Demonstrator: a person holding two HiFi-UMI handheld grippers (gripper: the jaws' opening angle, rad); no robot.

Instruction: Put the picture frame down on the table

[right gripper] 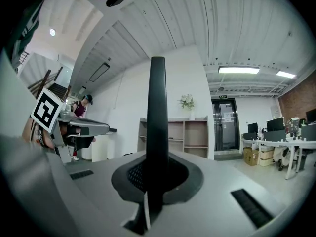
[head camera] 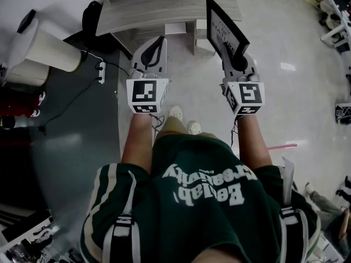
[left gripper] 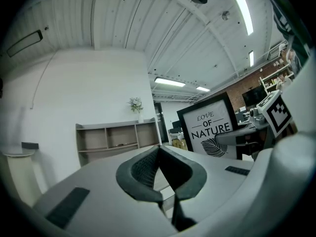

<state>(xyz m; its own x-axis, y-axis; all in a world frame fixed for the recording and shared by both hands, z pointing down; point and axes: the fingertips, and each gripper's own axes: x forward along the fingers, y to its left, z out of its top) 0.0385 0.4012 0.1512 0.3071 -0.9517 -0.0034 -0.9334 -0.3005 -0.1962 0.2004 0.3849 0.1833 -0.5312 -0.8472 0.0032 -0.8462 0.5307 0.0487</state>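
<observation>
Looking steeply down on a pale glossy floor [head camera: 307,92], with a grey wood-grain table [head camera: 159,10] across the top of the head view.

Next size down: a rectangular black-rimmed picture frame [head camera: 226,29]. Held up in the air near the table's front edge, toward its right end, not resting on anything. Standing straight up out of the jaws.

Facing the left gripper view nicely as the frame [left gripper: 210,127]: white print, "LOVE OF NATURE" in black lettering, a dark leaf drawn underneath, slim black border all round. Showing only edge-on in the right gripper view as the frame [right gripper: 157,107], so just a thin dark vertical bar there.

Pinched along its bottom edge by the right gripper [head camera: 239,64], dark textured pads squeezed tight against both faces.

Then the left gripper [head camera: 156,51], held beside the right one with a clear gap between them. Jaws pressed together, tips touching, nothing caught in between.
</observation>
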